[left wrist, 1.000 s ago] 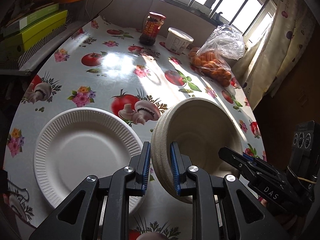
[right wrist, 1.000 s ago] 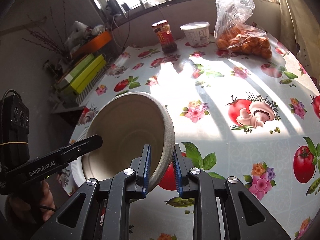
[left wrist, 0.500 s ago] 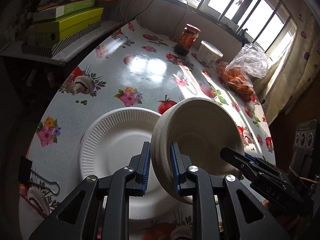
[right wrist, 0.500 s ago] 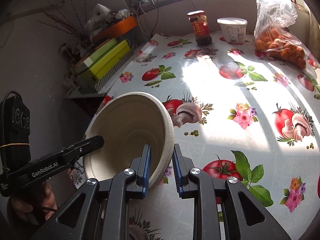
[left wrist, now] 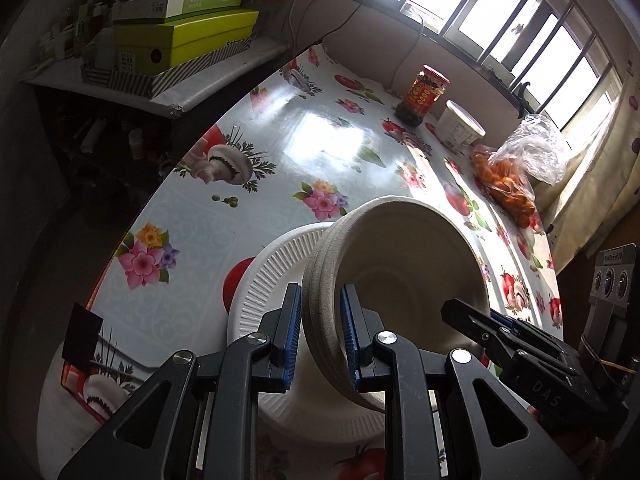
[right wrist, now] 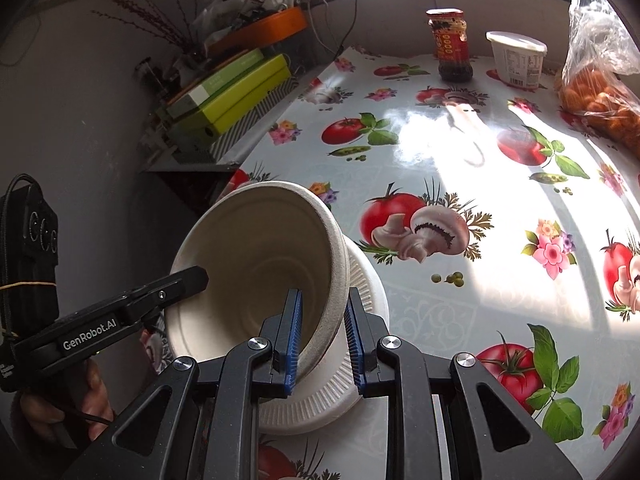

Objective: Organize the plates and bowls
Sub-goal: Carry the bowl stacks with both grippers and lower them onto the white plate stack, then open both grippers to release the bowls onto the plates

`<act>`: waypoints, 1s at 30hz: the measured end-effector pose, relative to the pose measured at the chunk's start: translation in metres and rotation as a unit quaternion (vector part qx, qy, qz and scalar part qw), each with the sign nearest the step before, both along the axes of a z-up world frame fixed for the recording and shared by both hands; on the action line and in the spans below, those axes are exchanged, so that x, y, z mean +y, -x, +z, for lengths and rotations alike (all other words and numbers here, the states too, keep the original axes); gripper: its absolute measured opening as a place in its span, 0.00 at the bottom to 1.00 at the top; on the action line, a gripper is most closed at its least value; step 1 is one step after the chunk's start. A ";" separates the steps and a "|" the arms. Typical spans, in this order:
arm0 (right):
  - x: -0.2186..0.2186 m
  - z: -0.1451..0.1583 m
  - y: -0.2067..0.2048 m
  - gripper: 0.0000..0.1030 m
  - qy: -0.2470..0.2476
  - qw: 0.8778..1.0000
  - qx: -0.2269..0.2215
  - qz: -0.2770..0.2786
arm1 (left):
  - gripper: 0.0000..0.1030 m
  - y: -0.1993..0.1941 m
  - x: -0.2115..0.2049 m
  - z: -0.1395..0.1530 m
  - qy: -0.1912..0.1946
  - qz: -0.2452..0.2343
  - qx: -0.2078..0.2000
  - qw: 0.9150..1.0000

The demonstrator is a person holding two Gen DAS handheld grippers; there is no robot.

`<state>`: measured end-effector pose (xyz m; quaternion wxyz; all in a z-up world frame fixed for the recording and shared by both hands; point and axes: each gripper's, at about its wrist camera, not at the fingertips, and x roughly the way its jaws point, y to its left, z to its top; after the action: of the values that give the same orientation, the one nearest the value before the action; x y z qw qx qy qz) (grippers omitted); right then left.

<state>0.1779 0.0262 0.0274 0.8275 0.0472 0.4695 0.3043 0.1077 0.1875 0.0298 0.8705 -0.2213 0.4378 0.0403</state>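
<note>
You pinched bowl [left wrist: 404,280] rim both sides — left gripper [left wrist: 319,338], right gripper [right wrist: 323,334] | hung tilted over plate [left wrist: 268,280], contact unclear | light, probably crushable pulp — grip rim gently

One bowl [left wrist: 404,276], one plate [left wrist: 272,280], one jar [left wrist: 424,94], one tub [left wrist: 458,126], one bag [left wrist: 516,168], two grippers [left wrist: 320,336] [right wrist: 323,334].

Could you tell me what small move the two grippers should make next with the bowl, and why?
Probably lower it straight down and level it. The left gripper and right gripper both clamp the bowl's rim, and it hangs tilted over the ribbed paper plate lying on the table.
</note>
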 end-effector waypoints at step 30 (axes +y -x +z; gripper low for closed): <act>0.008 -0.005 -0.004 0.41 -0.009 1.000 0.008 0.006 | 0.23 0.002 0.009 -0.005 0.000 0.014 -0.004 1.000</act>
<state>0.1821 0.0345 0.0224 0.8215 0.0539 0.4734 0.3134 0.1058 0.1966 0.0253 0.8715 -0.2273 0.4315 0.0516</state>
